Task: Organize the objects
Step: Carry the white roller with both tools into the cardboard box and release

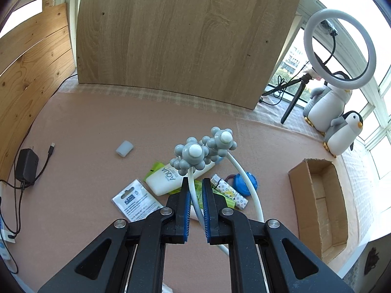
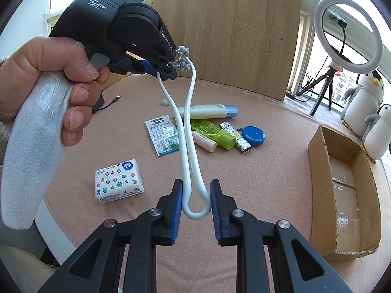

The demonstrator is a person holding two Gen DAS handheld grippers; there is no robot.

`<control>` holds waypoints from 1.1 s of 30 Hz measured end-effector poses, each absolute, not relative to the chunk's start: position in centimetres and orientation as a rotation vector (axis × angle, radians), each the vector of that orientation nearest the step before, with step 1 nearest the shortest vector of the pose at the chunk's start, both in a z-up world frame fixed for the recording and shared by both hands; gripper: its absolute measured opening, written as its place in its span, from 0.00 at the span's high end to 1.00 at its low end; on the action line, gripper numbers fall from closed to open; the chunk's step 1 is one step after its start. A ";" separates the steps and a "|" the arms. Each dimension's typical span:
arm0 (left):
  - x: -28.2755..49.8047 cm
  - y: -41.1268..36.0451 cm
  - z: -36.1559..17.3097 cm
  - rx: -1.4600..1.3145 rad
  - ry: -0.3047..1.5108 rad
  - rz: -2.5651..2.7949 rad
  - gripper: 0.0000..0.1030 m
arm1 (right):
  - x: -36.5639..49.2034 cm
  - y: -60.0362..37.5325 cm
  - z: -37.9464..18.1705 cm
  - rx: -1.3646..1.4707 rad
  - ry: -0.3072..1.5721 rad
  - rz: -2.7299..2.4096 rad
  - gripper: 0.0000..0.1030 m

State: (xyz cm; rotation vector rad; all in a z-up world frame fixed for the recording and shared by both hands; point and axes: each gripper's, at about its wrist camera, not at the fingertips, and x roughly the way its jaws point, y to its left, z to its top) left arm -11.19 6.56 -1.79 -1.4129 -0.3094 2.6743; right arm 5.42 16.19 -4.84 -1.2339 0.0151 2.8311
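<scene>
Both grippers hold one thing up in the air, above the pink mat [image 2: 256, 112]; it is a white bendy massager [image 2: 189, 146] with two long arms and a grey knobby ball on each tip [image 1: 191, 155]

The right gripper [image 2: 196, 194] is squeezed tight on the round loop at the bottom of the massager; the loop fills the small gap between its blue pads [image 2: 177, 210]; the left gripper [image 1: 196, 190] is pinched almost fully closed on one white arm, just below the balls; in the right view a hand [image 2: 61, 83] holds that left gripper up high

The cardboard box [image 2: 342, 183] sits open on the right side of the mat, and it looks like the place to put things; so the job now, I think, is to carry the massager over to it

To do it well, move both hands together, at the same speed, so the bendy arms do not twist or pull out of a grip; keep it high enough to pass over the tubes [image 2: 212, 131], the blue round thing [image 2: 254, 135] and the box wall; lower the loop end into the box first; let go only when it rests on the bottom; the arms are springy, so they may flick
</scene>
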 end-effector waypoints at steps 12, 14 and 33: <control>-13.6 21.1 -1.5 -1.326 -0.140 2.479 0.91 | 9.7 23.6 -4.3 -1.141 0.122 2.637 0.81; -13.9 23.7 -1.6 -1.313 -0.117 2.444 0.91 | 10.5 24.8 -4.2 -1.124 0.142 2.602 0.81; -17.1 37.4 -4.0 -1.298 0.009 2.317 0.91 | 13.8 34.8 -4.9 -1.062 0.247 2.426 0.81</control>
